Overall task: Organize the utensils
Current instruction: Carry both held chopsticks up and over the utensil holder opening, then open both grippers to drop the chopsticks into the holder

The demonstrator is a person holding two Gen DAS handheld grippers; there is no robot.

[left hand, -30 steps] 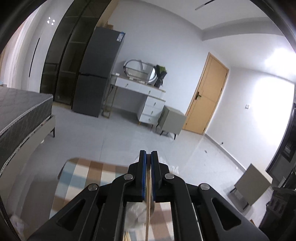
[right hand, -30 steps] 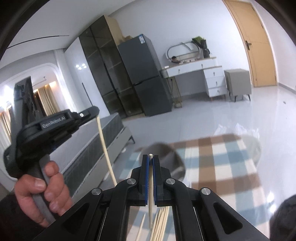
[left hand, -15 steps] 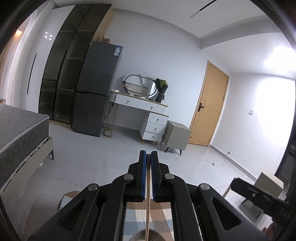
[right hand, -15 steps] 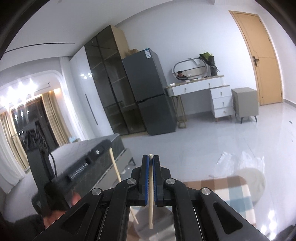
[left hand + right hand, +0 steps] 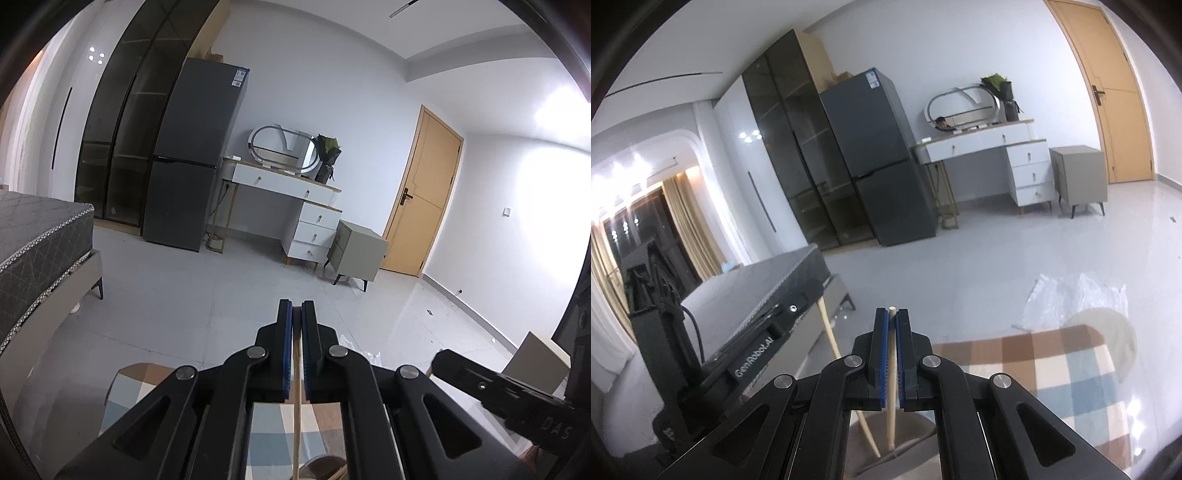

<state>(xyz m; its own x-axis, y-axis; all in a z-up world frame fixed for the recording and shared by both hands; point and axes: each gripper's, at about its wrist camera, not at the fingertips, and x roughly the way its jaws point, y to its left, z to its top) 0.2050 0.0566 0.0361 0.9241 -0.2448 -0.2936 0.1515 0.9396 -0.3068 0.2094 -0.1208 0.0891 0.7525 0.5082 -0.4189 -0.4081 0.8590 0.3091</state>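
Over the checked cloth (image 5: 1052,373) we are holding both grippers up, each clamping one pale chopstick. Left gripper (image 5: 296,310) is squeezing its chopstick (image 5: 297,424) between the blue pads, stick hanging down past the jaws. Right gripper (image 5: 891,314) is pinching the second chopstick (image 5: 892,369), tip poking just above the pads, lower end reaching into a grey holder (image 5: 905,432) on the cloth. Left one's stick is also showing in the right view, slanting down toward that holder.

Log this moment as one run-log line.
left hand-held gripper: shut on chopstick | right hand-held gripper: shut on second chopstick | below: grey holder, checked cloth
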